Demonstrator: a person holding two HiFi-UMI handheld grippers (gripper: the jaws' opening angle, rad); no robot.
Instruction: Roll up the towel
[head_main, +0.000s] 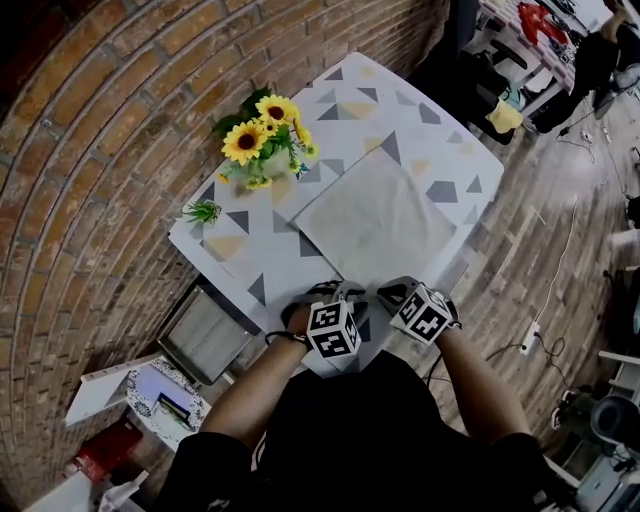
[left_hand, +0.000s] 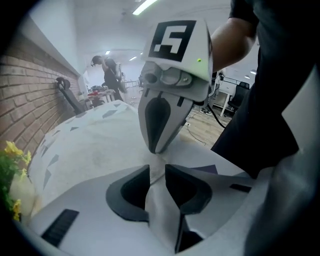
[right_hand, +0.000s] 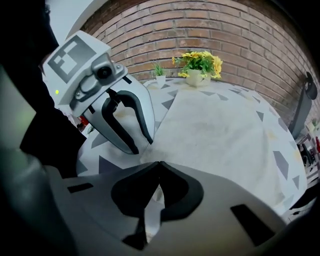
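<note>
A pale grey towel (head_main: 375, 215) lies flat on the patterned table (head_main: 400, 100), its near corner at the table's front edge. Both grippers stand close together over that corner, pointing steeply down. My left gripper (head_main: 322, 292) has a raised fold of the towel (left_hand: 100, 150) filling the narrow gap between its jaws (left_hand: 157, 170). My right gripper (head_main: 393, 292) sits just to its right; its jaw tips (right_hand: 159, 164) meet on the towel's edge, and cloth shows beneath them. The rest of the towel (right_hand: 220, 130) stretches away flat.
A pot of sunflowers (head_main: 262, 135) and a small green plant (head_main: 203, 210) stand on the table's left side, beside the towel. A brick wall runs along the left. A flat box (head_main: 205, 335) lies on the floor beside the table's near left corner, and cables trail at the right.
</note>
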